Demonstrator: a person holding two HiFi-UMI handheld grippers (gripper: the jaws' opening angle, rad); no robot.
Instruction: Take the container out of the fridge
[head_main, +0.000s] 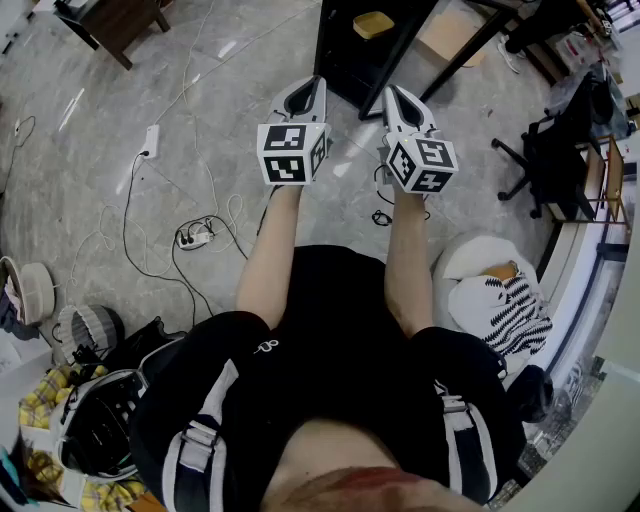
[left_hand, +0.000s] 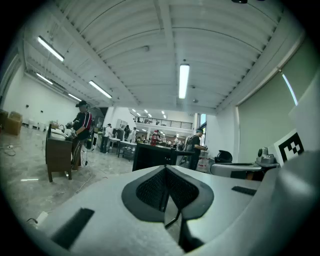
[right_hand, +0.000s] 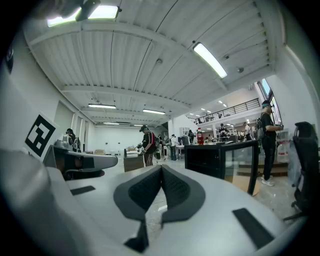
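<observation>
The container (head_main: 373, 22), as far as I can judge the yellow tub showing in the black fridge (head_main: 345, 60), is sitting at twelve o'clock from both tongs and well apart from them. Its long axis is too small to tell, and so is whether it is holding anything. The left tongs (head_main: 308, 92) are pointing toward twelve, jaws pressing together on nothing. The right tongs (head_main: 400, 105) are doing likewise, closed and empty, and are looking slightly the nearer. The door is probably needing opening first, so both hands are facing a reach forward.
</observation>
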